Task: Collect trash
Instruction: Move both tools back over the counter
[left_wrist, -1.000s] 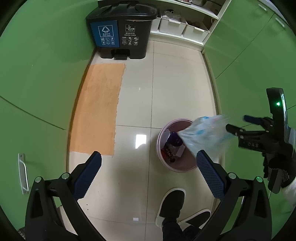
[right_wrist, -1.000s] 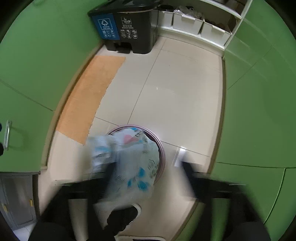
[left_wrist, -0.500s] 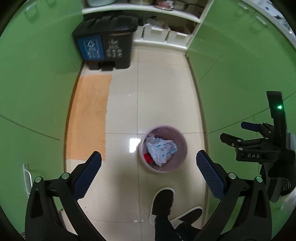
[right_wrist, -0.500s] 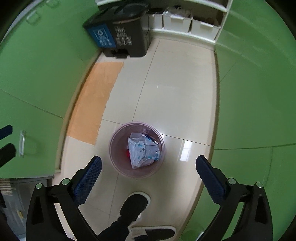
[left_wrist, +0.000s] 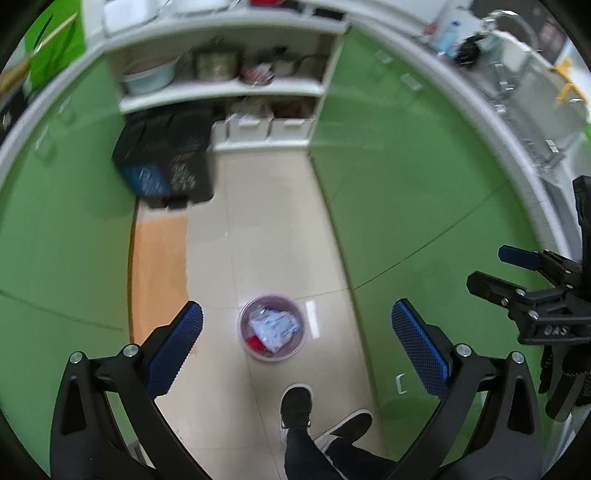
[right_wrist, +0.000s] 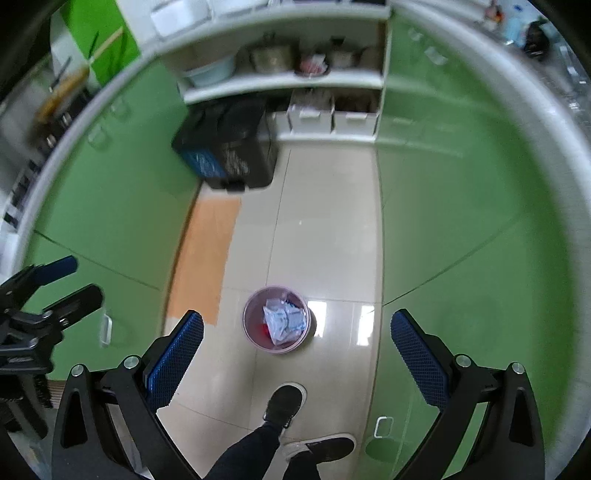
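- Left gripper (left_wrist: 295, 328): fingers spread wide, nothing between the pads; it occupies the lower frame of its own view.
- Right gripper (right_wrist: 297, 334): fingers likewise apart and empty, held high above the floor.
- Shoes (right_wrist: 284, 404): lower centre, just below the basket; keep the descent path off them.
- Pink waste basket (right_wrist: 251, 332): stands upright on the tile floor (right_wrist: 325, 240), centre frame. Judged light and thin-walled; take hold at the rim.
- White-and-blue wrapper (right_wrist: 284, 319): lies inside the basket on top of red scraps. Judged soft, crinkly, slippery; pinch a fold.
- Green cabinets (right_wrist: 461, 221): line both sides; the aisle leaves open room straight ahead.
- Black sorting bin (right_wrist: 229, 155): upper centre, well apart, beside the orange mat (right_wrist: 207, 251).
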